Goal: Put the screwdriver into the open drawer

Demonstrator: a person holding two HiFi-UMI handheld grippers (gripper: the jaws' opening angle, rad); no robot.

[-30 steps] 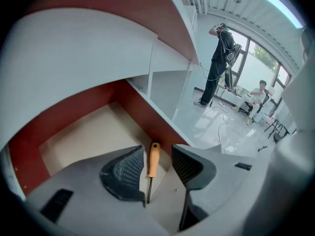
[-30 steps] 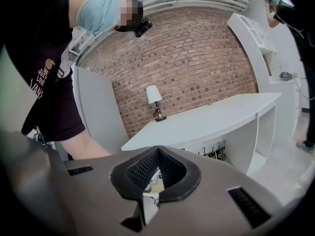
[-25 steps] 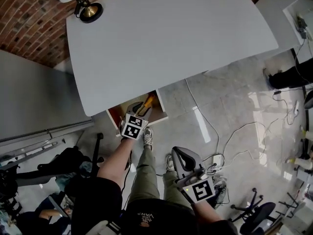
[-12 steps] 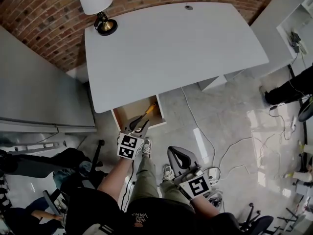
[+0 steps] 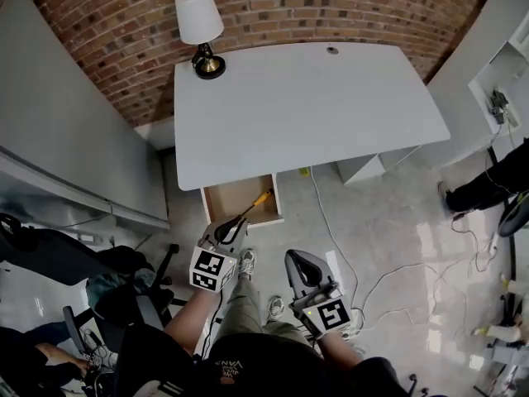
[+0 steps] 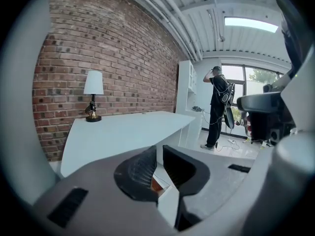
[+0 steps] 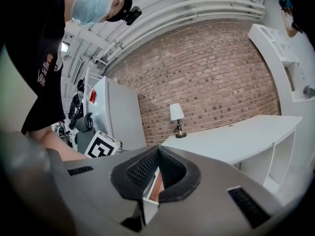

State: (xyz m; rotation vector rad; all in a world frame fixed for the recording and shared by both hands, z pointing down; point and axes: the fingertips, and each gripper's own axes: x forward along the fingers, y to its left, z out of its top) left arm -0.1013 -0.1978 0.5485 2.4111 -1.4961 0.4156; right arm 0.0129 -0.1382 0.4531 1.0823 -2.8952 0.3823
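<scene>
Head view, bench: a white bench [image 5: 306,114] with a curved top stands against a red brick wall [image 5: 107,23]. A table lamp with a white shade and dark base [image 5: 201,27] is on its far left corner.
Head view, drawer: the open wooden drawer [image 5: 230,197] juts out from under the bench's near edge.
Head view, screwdriver: the screwdriver with an orange handle and dark shaft [image 5: 258,199] lies slantwise inside the drawer, handle toward the right wall.
Head view, grippers: the left gripper [image 5: 225,228] hangs over the drawer's front edge. The right gripper [image 5: 299,263] is beside it, over the pale glossy floor [image 5: 388,197].
Left gripper view, gripper: the left gripper [image 6: 158,154] has its jaws narrow, having just been closing, with nothing between them. A sliver of the drawer's brown inside [image 6: 156,185] shows through the slit.
Left gripper view, room: bench [image 6: 123,132], lamp [image 6: 93,95] and a person in dark clothes [image 6: 216,107] by a window.
Right gripper view, gripper: the right gripper [image 7: 158,151] has its jaws together at the tips, holding nothing.
Right gripper view, room: the bench [image 7: 236,136] and lamp [image 7: 175,117] are beyond.
</scene>
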